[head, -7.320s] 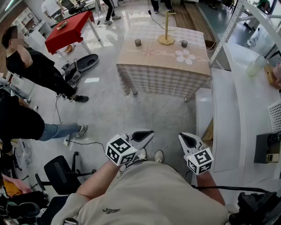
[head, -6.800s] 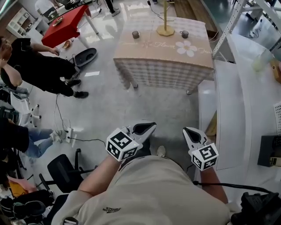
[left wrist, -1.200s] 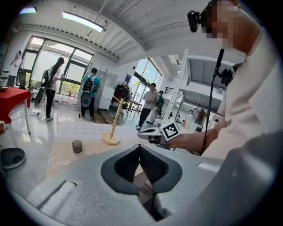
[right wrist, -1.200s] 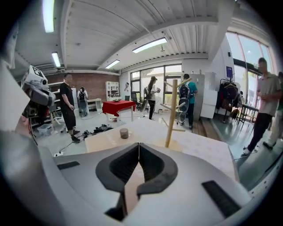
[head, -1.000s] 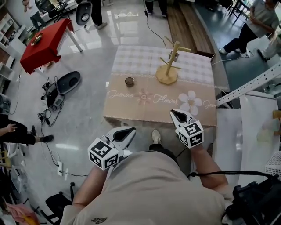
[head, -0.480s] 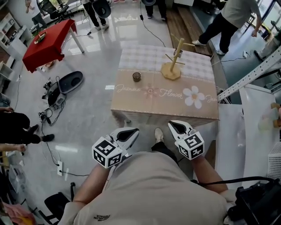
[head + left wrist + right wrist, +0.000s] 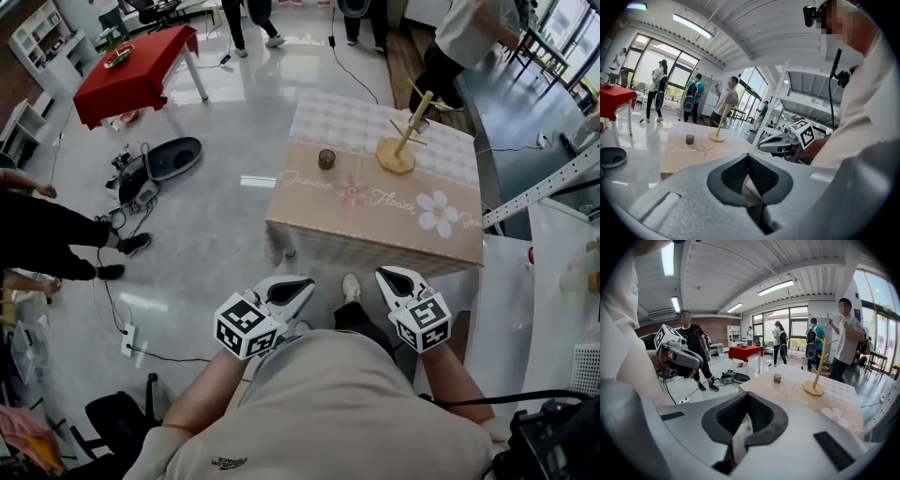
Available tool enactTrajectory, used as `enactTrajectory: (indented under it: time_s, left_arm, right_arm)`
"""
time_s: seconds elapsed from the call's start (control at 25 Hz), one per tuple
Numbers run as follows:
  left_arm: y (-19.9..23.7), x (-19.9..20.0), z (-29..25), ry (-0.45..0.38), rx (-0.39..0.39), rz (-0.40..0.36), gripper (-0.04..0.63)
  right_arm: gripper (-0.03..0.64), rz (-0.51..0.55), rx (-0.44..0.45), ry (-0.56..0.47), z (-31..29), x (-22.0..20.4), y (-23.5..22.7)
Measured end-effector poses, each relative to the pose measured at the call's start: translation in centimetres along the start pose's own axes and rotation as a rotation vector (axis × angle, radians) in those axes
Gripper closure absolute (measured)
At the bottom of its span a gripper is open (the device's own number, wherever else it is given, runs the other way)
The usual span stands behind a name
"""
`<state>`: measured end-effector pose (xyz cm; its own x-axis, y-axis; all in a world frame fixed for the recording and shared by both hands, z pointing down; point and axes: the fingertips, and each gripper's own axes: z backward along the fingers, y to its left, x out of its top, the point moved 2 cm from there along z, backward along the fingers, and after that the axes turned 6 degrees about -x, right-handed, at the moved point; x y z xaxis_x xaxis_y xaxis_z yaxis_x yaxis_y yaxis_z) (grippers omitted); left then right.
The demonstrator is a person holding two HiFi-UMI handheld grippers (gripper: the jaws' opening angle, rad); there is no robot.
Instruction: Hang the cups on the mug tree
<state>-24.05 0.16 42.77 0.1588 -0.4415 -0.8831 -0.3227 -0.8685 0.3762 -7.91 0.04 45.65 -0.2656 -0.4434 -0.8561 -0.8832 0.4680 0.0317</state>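
The wearer's beige shirt (image 7: 347,403) fills the bottom of the head view. Just ahead of it the 2 grippers are held low and side by side, well short of the table. The left gripper (image 7: 298,284) and the right gripper (image 7: 392,277) both point forward, and a shoe (image 7: 351,286) shows on the floor between them. In each gripper's own view the dark pads meet tip to tip with nothing between them — both claws are closed and empty.

Past a strip of grey floor stands the table (image 7: 375,220). It is covered by a beige cloth with a flower print, and the far part of the cloth is checked. 1 cup (image 7: 326,158), small and dark, stands upright on the cloth toward the left side. It is apart from the mug tree (image 7: 395,157), whose round wooden base sits to the cup's right. A small dark shape hangs by 1 of the tree's upper pegs — it looks like a 2nd cup, but it is too small to be sure.

To the right of the table runs a white bench (image 7: 553,309). On the floor to the left lies a dark oval device (image 7: 173,157) among cables, and a person in black (image 7: 37,234) is at the left edge. Farther back on the left is a red table (image 7: 131,75). A person in a light top (image 7: 469,37) stands just behind the table's far right corner.
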Motion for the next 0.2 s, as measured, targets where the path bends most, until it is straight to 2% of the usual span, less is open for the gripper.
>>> enactTrajectory:
  time_s: [0.2]
  left_arm:
    - [-0.3,-1.7,1.4,0.024,-0.010,-0.004,0.588]
  right_arm:
    - [0.604,0.000,0.004,0.021,1.1,-0.6,2.4]
